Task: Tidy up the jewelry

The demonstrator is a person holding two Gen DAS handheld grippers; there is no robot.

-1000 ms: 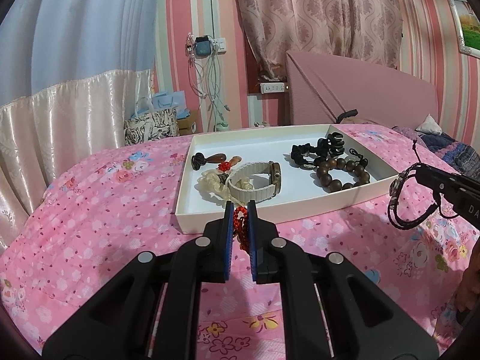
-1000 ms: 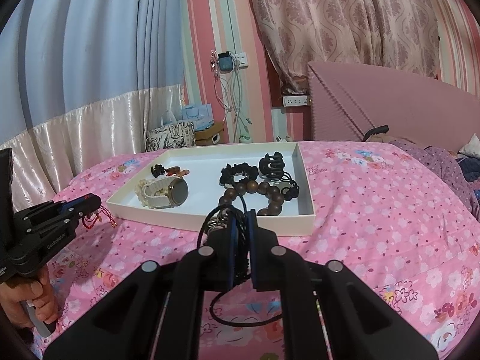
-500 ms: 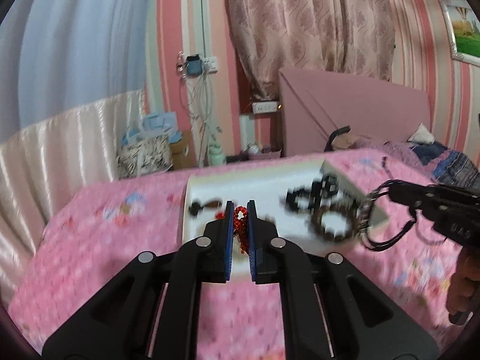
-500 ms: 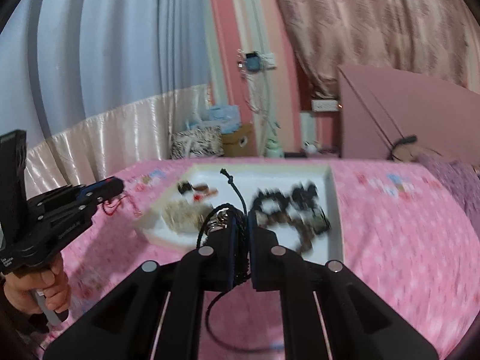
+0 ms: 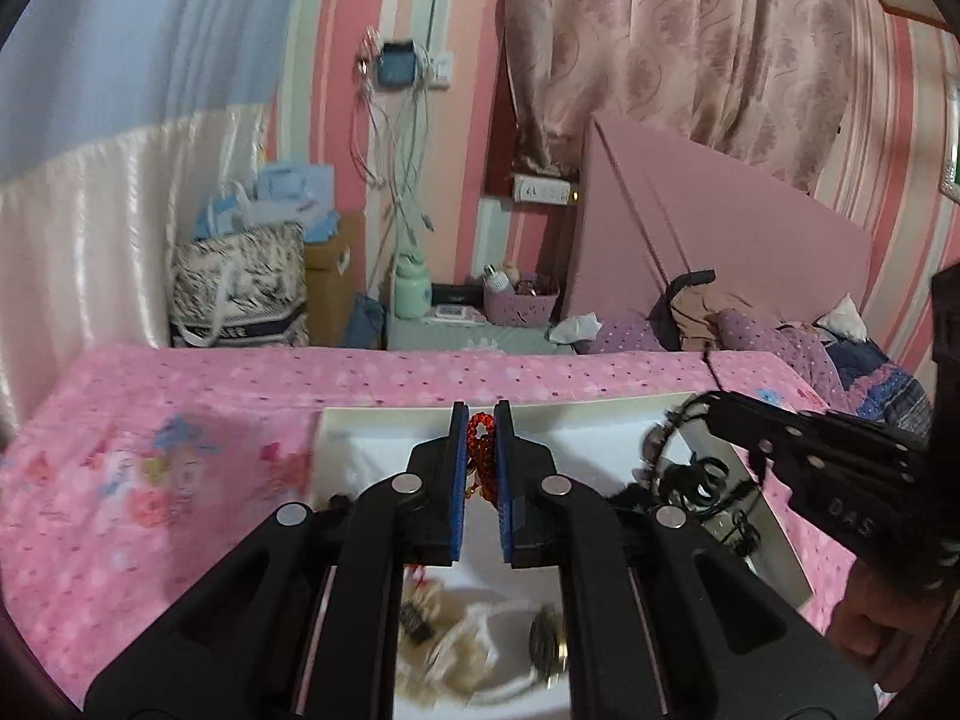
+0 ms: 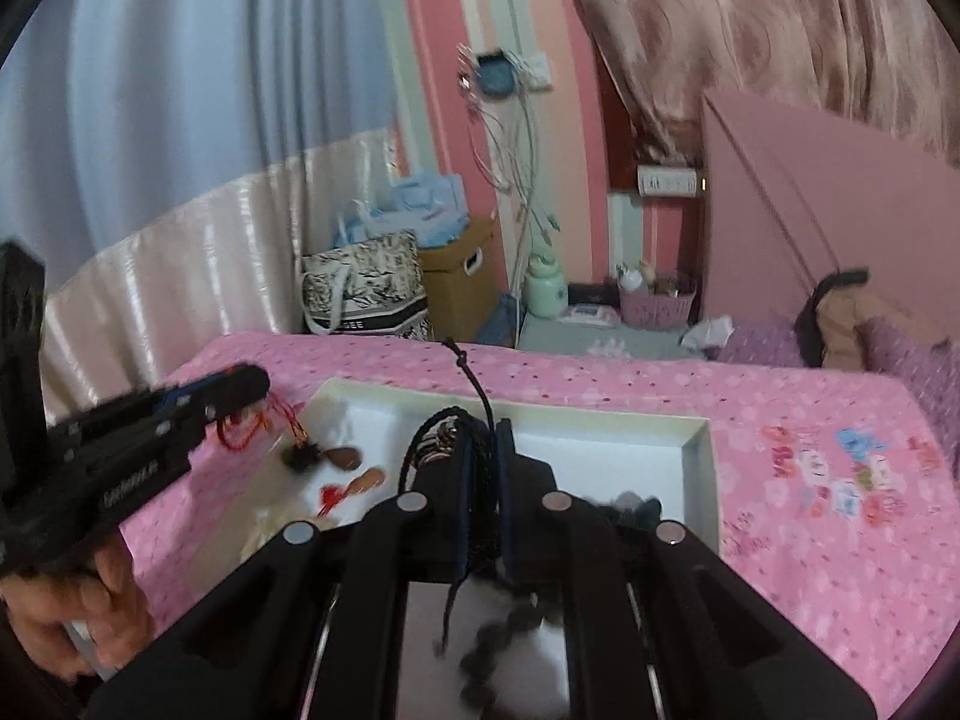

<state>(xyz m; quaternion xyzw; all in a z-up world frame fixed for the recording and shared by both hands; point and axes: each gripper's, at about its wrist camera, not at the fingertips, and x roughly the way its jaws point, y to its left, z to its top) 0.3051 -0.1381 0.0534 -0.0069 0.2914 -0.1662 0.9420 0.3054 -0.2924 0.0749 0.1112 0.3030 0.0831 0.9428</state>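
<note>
The left gripper (image 5: pixel 480 426) is squeezed tight on a red bead bracelet (image 5: pixel 478 433), with only a thin gap between its blue pads. It hangs over the back edge of the white tray (image 5: pixel 384 420), and the red beads poke up between the two fingers. The right gripper (image 6: pixel 480 438) is squeezed tight on a black cord bracelet (image 6: pixel 447 438), and one loose cord end sticks up above the tips. It hangs over the middle of the tray, which sits on the pink bed cover (image 6: pixel 810 420). Inside the tray, near its left edge, lie brown drop-shaped pieces (image 6: pixel 348 459). Near the front edge are a cream watch (image 5: pixel 543 639) and dark round beads (image 6: pixel 510 630), both blurry
</note>
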